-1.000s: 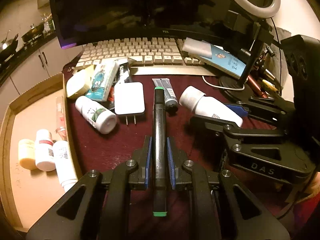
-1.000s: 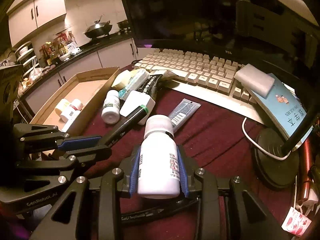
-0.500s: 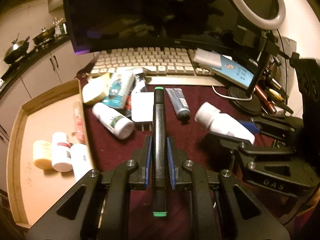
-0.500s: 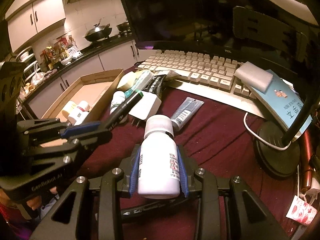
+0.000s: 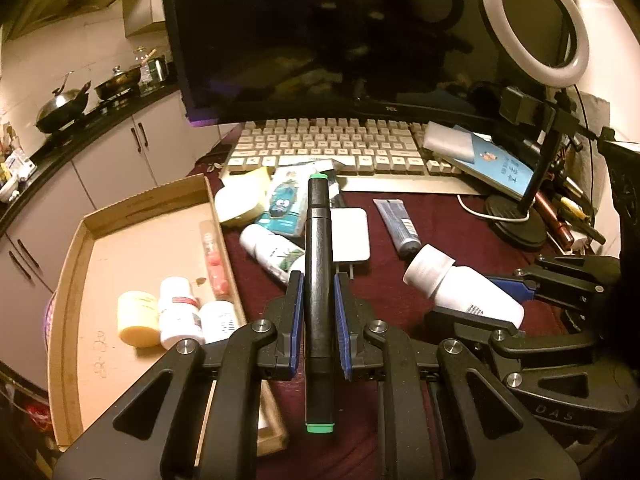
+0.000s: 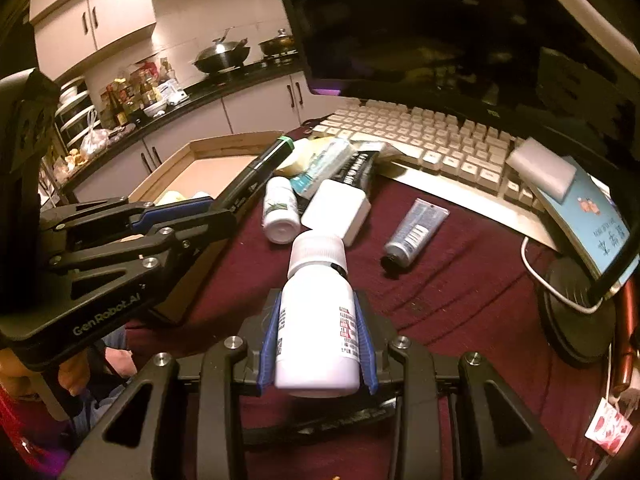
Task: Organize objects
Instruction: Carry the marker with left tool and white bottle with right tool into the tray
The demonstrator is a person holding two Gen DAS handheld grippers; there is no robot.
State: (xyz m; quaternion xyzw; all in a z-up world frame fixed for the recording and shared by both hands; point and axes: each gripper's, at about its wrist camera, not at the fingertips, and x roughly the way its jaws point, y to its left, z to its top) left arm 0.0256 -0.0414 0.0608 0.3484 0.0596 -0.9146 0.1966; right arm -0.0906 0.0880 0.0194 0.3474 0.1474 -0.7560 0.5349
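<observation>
My left gripper is shut on a black marker with green ends, held above the maroon cloth beside the cardboard tray. The marker also shows in the right wrist view. My right gripper is shut on a white pill bottle, held above the cloth; the bottle also shows in the left wrist view. The tray holds a yellow jar, two white bottles and a pink tube.
A pile lies on the cloth: a white charger, a white bottle, a blue tube, a yellow sponge, a teal pack. Behind stand a keyboard, monitor, a book and ring light.
Both grippers have risen and pulled back, still holding the marker and the bottle. The left one has shifted left toward the tray, which now shows more fully.
</observation>
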